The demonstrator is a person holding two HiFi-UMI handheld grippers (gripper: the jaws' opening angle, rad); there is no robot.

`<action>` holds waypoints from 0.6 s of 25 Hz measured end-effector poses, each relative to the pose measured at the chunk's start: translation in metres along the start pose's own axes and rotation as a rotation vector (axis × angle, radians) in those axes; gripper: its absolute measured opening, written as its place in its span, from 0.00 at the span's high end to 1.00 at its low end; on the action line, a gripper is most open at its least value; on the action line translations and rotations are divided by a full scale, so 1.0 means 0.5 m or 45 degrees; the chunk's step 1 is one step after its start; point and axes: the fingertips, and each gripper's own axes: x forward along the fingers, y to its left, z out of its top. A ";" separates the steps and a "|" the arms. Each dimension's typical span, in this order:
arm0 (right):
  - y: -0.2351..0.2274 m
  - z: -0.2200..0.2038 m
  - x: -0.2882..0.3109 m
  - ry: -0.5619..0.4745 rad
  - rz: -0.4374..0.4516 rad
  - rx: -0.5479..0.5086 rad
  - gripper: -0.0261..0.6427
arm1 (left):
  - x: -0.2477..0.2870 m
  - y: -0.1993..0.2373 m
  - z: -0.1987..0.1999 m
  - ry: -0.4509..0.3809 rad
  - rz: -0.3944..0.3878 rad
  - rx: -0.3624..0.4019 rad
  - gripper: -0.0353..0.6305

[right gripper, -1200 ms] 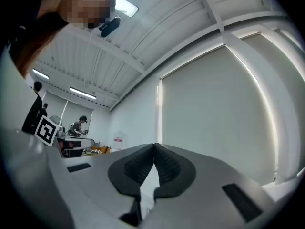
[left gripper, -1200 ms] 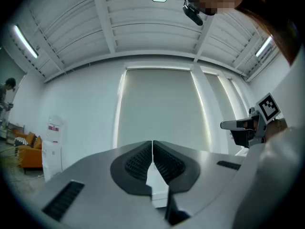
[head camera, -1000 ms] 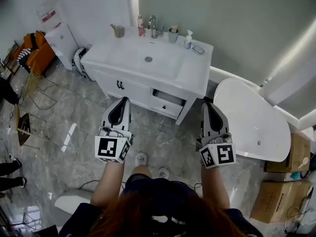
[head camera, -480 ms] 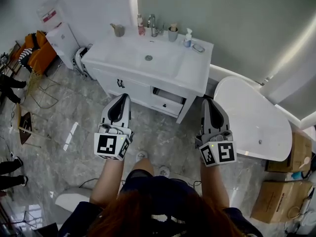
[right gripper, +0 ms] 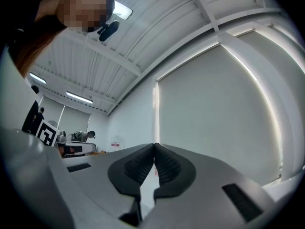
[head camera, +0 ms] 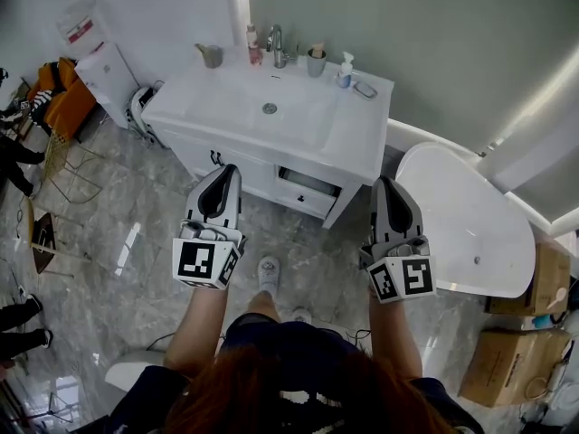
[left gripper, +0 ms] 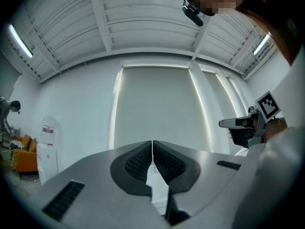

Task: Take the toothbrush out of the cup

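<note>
Head view: toothbrush point(head camera: 317, 51) in cup point(head camera: 316, 65) on tabletop point(head camera: 362, 127), probably light, stiff, slick, best pinched by handle; left tool point(head camera: 230, 169), right tool point(head camera: 382, 182) closed, empty.

The left tool point(head camera: 230, 170) and the right tool point(head camera: 382, 182) have moved forward toward the desk point(head camera: 362, 143). One shoe point(head camera: 268, 273), seemingly the person's left, has stepped ahead.
</note>
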 end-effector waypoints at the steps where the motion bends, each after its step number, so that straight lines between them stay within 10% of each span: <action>1: -0.005 -0.006 0.021 0.001 -0.005 -0.002 0.94 | 0.021 0.013 -0.003 -0.004 -0.005 -0.003 0.91; 15: -0.040 -0.044 0.364 -0.039 -0.134 -0.047 0.94 | 0.333 0.241 -0.034 -0.047 -0.158 -0.025 0.91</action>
